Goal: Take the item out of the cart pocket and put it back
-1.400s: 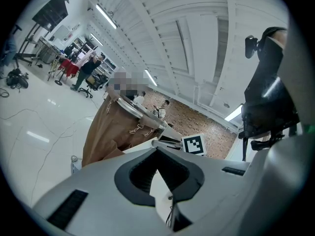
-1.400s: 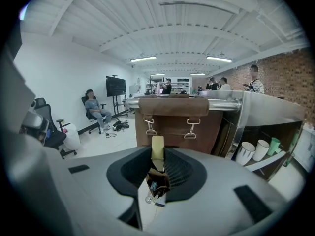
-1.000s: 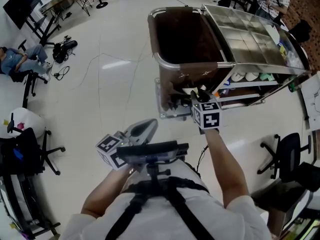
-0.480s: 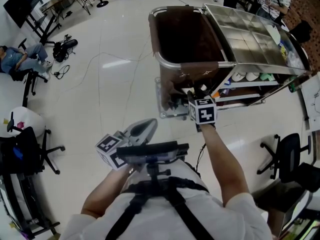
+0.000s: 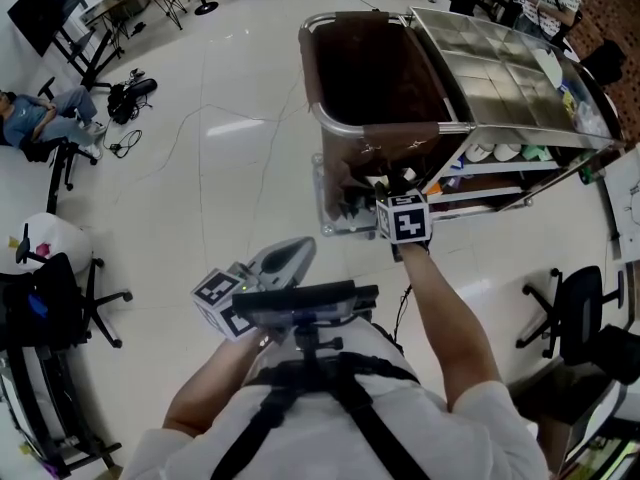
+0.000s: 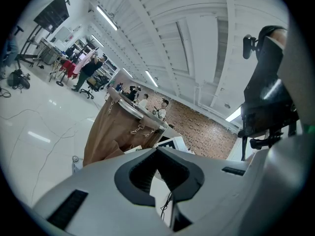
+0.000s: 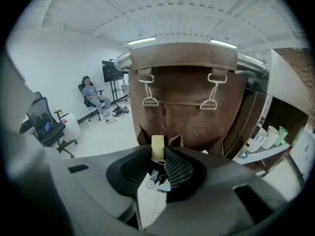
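Pale yellow item (image 7: 157,147), narrow and upright, pinched between the pads of the right gripper (image 7: 157,155), just in front of the pockets (image 7: 178,139) along the lower edge of the brown cloth bag (image 7: 187,97) hung on the end of the cart (image 5: 480,78). Left gripper (image 6: 158,150) pressed together on nothing, close to the person's chest, well apart from the cart.

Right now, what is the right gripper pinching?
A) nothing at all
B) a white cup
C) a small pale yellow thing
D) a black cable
C: in the right gripper view, the small pale yellow thing stands upright, pressed between the jaws of the right gripper, in front of the brown bag on the cart.
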